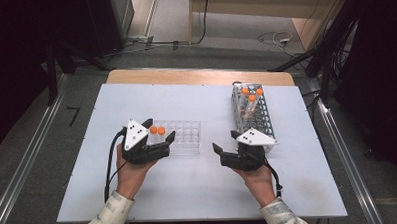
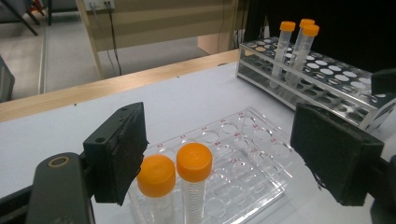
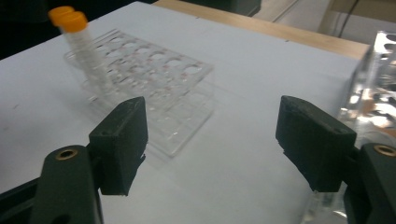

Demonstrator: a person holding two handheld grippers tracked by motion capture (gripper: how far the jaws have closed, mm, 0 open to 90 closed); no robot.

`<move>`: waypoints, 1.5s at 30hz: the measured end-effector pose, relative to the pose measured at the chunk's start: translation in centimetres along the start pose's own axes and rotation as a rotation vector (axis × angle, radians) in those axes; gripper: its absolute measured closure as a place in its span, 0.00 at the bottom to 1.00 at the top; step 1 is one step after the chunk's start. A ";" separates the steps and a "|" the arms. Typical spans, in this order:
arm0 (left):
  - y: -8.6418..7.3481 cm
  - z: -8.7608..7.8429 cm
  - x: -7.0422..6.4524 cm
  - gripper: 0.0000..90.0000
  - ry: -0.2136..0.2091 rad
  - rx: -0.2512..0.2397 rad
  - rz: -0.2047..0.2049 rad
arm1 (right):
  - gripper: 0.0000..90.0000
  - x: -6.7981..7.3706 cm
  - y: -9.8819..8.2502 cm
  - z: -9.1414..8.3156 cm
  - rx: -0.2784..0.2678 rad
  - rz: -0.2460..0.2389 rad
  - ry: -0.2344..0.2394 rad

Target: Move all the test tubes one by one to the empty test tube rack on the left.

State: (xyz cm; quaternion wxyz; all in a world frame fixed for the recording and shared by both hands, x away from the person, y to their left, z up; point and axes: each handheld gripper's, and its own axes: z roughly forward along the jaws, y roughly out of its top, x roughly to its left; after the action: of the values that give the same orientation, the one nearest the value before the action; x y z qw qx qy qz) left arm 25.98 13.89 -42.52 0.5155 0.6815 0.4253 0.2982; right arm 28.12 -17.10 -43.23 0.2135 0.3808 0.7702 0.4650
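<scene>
Two orange-capped tubes (image 1: 157,130) were seen standing upright in the clear plastic rack (image 1: 183,137), at that rack's left end, side by side. The clear plastic rack lay on the white tabletop (image 1: 199,192) somewhat left of its middle, roughly midway between the near and far edges.

The left gripper (image 1: 160,135) was held by the left hand (image 1: 129,173) at the near left end of the clear rack. In the left gripper view, its jaws were spread wide, with both tubes standing between them; the left pad (image 2: 122,154) was just beside the nearer tube's cap (image 2: 156,175), and whether it touched could not be told. The other pad was well apart from the second cap (image 2: 194,162). No tube was clamped.

The right gripper (image 1: 225,141) was held by the right hand (image 1: 259,177) over bare tabletop, between the clear rack and the near end of the metal rack (image 1: 257,121). Its jaws were released and nothing was held between them.

Farther off, the metal rack was set lengthwise toward the right edge of the tabletop, its far end reaching toward the far right corner. Three more orange-capped tubes (image 1: 252,94) were standing in its far end, close together. A bare wooden strip (image 1: 200,76) was visible along the far edge of the tabletop.
</scene>
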 end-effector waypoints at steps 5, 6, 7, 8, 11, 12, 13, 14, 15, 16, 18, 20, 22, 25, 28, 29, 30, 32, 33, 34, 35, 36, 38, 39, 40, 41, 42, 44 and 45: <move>0.0 -0.2 0.0 0.21 -0.001 -0.001 -0.003 | 0.27 -2.1 0.4 -0.3 -0.027 0.036 -0.066; -0.1 -0.2 0.0 0.21 -0.002 -0.003 -0.006 | 0.27 -2.7 0.5 -0.3 -0.033 0.047 -0.085; -0.1 -0.2 0.0 0.21 -0.001 -0.003 -0.008 | 0.27 -3.2 0.5 -0.3 -0.037 0.056 -0.098; -0.1 -0.2 0.0 0.21 -0.001 -0.003 -0.008 | 0.27 -3.5 0.5 -0.2 -0.038 0.054 -0.109; -0.2 -0.2 0.1 0.21 -0.002 0.003 -0.014 | 0.27 -4.5 0.7 0.2 -0.035 0.053 -0.156; -0.2 -0.1 0.1 0.21 -0.003 0.004 -0.016 | 0.27 -4.9 0.7 0.3 -0.034 0.060 -0.168; -0.2 -0.1 0.1 0.21 -0.003 0.004 -0.016 | 0.28 -5.3 0.7 0.5 -0.039 0.065 -0.182; -0.2 -0.1 0.1 0.21 -0.004 0.004 -0.016 | 0.29 -5.6 0.8 0.6 -0.046 0.079 -0.193; -0.2 -0.1 0.1 0.21 -0.004 0.004 -0.016 | 0.30 -6.0 0.9 0.7 -0.055 0.085 -0.212; -0.2 -0.1 0.1 0.21 -0.006 0.006 -0.018 | 0.30 -6.4 1.1 0.8 -0.059 0.082 -0.222; -0.3 -0.1 0.2 0.21 -0.010 0.007 -0.023 | 0.31 -6.8 1.6 1.0 -0.060 0.085 -0.241; -0.3 -0.1 0.2 0.21 -0.013 0.006 -0.030 | 0.31 -7.2 2.0 1.2 -0.062 0.085 -0.252; -0.3 -0.1 0.3 0.21 -0.014 0.004 -0.033 | 0.32 -7.8 2.5 1.6 -0.058 0.097 -0.262; -0.2 -0.2 0.3 0.21 -0.014 0.001 -0.034 | 0.35 -8.6 2.8 2.3 -0.051 0.101 -0.278; -0.3 -0.2 0.4 0.21 -0.010 0.001 -0.034 | 0.43 -9.6 3.1 3.2 -0.015 0.117 -0.294; -0.3 -0.2 0.4 0.21 -0.010 0.001 -0.034 | 0.44 -9.8 3.2 3.3 -0.012 0.123 -0.297; -0.3 -0.1 0.4 0.21 -0.010 0.003 -0.035 | 0.46 -10.0 3.4 3.6 -0.003 0.135 -0.297; -0.3 -0.1 0.4 0.21 -0.009 0.006 -0.033 | 0.48 -10.4 3.7 4.0 0.021 0.148 -0.302; -0.4 -0.1 0.4 0.21 -0.010 0.005 -0.035 | 0.49 -10.6 3.9 4.3 0.033 0.155 -0.303; -0.3 -0.1 0.4 0.21 -0.010 0.006 -0.035 | 0.50 -10.7 4.1 4.6 0.050 0.163 -0.305; -0.3 -0.2 0.4 0.21 -0.009 0.004 -0.034 | 0.51 -10.8 4.2 4.8 0.062 0.165 -0.305; -0.3 -0.2 0.4 0.21 -0.009 0.004 -0.034 | 0.52 -10.8 4.2 5.1 0.080 0.169 -0.315; -0.3 -0.2 0.5 0.21 -0.008 0.001 -0.038 | 0.55 -11.0 4.3 5.4 0.091 0.166 -0.329; -0.3 -0.2 0.5 0.21 -0.008 0.001 -0.038 | 0.56 -11.1 4.3 5.6 0.104 0.175 -0.338; -0.3 -0.2 0.5 0.21 -0.007 0.000 -0.038 | 0.57 -11.2 4.3 5.8 0.109 0.175 -0.340; -0.3 -0.2 0.5 0.21 -0.009 0.001 -0.038 | 0.58 -11.2 4.4 5.9 0.114 0.176 -0.346; -0.3 -0.2 0.5 0.21 -0.008 0.002 -0.035 | 0.60 -11.1 4.5 6.0 0.117 0.173 -0.349; -0.4 -0.2 0.4 0.21 -0.007 0.003 -0.035 | 0.62 -11.1 4.5 6.2 0.137 0.167 -0.362; -0.4 -0.1 0.4 0.21 -0.008 0.004 -0.035 | 0.64 -11.1 4.6 6.4 0.142 0.166 -0.366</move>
State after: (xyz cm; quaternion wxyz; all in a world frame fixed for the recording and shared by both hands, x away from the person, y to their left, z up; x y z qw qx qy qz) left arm 25.96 14.39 -42.85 0.5209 0.6763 0.4355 0.2856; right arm 41.15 -21.04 -42.50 0.2834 0.5353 0.7153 0.3485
